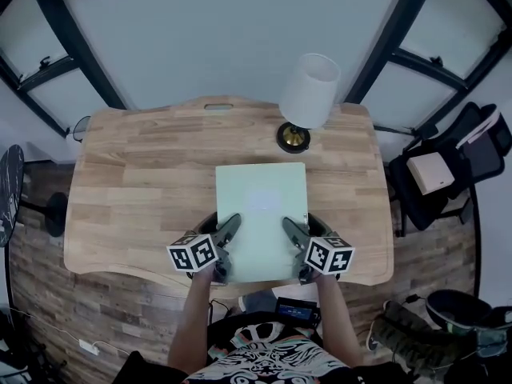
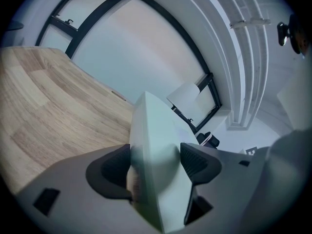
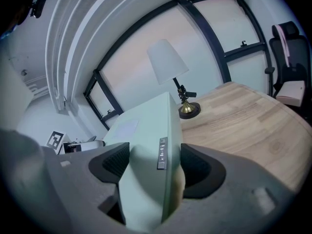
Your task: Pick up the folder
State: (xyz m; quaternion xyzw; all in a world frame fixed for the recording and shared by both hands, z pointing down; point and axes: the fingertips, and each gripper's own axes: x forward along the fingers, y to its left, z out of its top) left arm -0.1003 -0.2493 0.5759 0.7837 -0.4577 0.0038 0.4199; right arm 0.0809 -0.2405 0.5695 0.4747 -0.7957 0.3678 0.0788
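A pale green folder [image 1: 262, 214] is held flat above the near part of the wooden desk [image 1: 136, 190]. My left gripper [image 1: 226, 232] is shut on its left edge near the front corner. My right gripper [image 1: 293, 232] is shut on its right edge. In the left gripper view the folder [image 2: 153, 150] runs edge-on between the two dark pads [image 2: 195, 161]. In the right gripper view the folder [image 3: 148, 145] sits between the pads [image 3: 195, 165], with a small label on its spine.
A table lamp [image 1: 307, 94] with a white shade and brass base stands just beyond the folder's far right corner. A black office chair [image 1: 448, 166] with a box on its seat stands right of the desk. A dark stand [image 1: 12, 194] is at the left.
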